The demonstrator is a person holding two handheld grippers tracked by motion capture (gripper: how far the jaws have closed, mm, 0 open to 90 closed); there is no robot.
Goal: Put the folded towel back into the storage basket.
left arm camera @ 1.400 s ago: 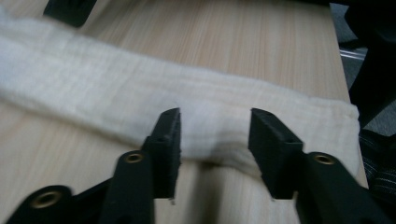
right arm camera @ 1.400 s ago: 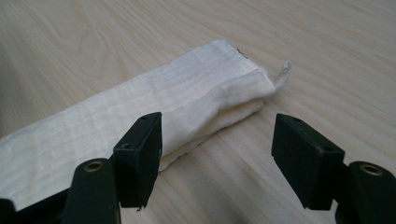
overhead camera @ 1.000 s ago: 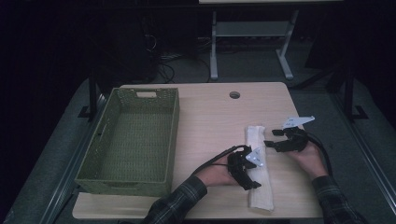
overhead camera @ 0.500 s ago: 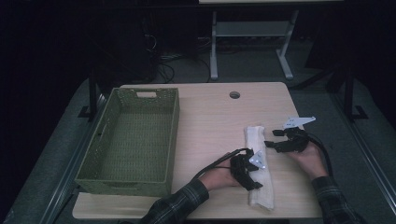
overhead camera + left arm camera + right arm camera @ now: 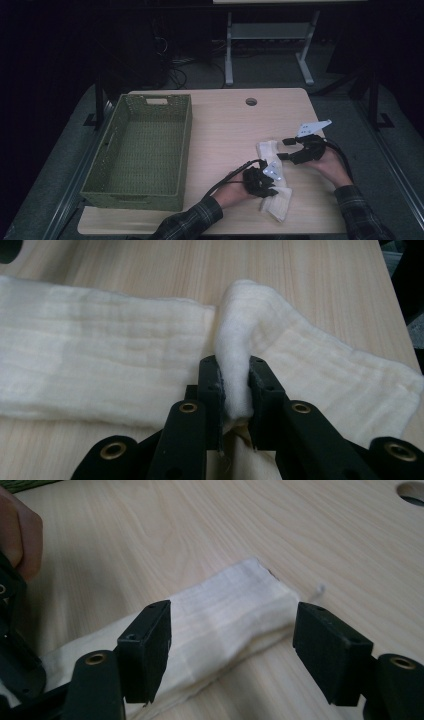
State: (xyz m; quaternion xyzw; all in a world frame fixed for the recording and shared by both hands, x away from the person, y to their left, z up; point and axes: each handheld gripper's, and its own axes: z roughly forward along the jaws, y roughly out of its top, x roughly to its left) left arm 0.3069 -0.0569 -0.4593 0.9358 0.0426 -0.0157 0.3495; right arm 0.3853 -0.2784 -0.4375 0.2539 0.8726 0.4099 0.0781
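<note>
left claw (image 5: 235,390): my jaws have just been closing and now pinch a raised fold of the cloth (image 5: 100,370), near its front end.
cloth: long folded white strip, lying flat on the table (image 5: 220,125) between my two hands, right of the basket.
right claw (image 5: 230,645): jaws apart, straddling the cloth's far end without pressing it; nothing held.
basket (image 5: 145,150): green woven, on the table's left side, nothing in it that i can see.
progress: i judge it early; one end is gripped, the far end is not yet taken, and the cloth hasn't left the table.
</note>
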